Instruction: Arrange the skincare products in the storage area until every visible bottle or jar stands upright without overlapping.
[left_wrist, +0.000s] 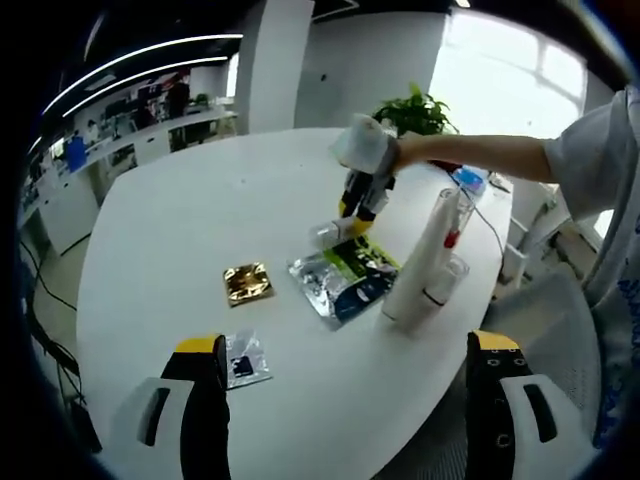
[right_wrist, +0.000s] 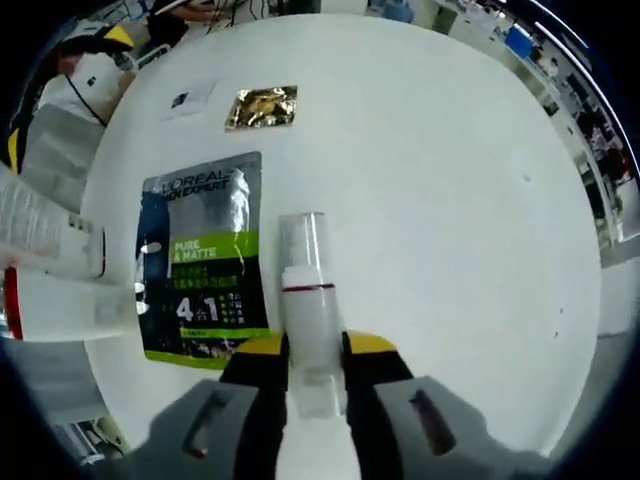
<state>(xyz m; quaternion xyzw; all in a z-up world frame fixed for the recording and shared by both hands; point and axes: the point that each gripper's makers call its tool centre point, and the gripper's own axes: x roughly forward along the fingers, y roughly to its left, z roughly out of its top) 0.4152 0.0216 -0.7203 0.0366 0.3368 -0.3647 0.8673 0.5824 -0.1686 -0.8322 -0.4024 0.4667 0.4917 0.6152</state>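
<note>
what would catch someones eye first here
The right gripper, shut on a small clear-capped bottle lying on the white round table. Beside it lies a green and grey sachet, with tall white tubes standing near the table's edge.

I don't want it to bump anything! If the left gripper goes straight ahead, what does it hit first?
Probably the small clear sachet with a dark label, lying flat on the white table just ahead of its left jaw; depth is unclear.
</note>
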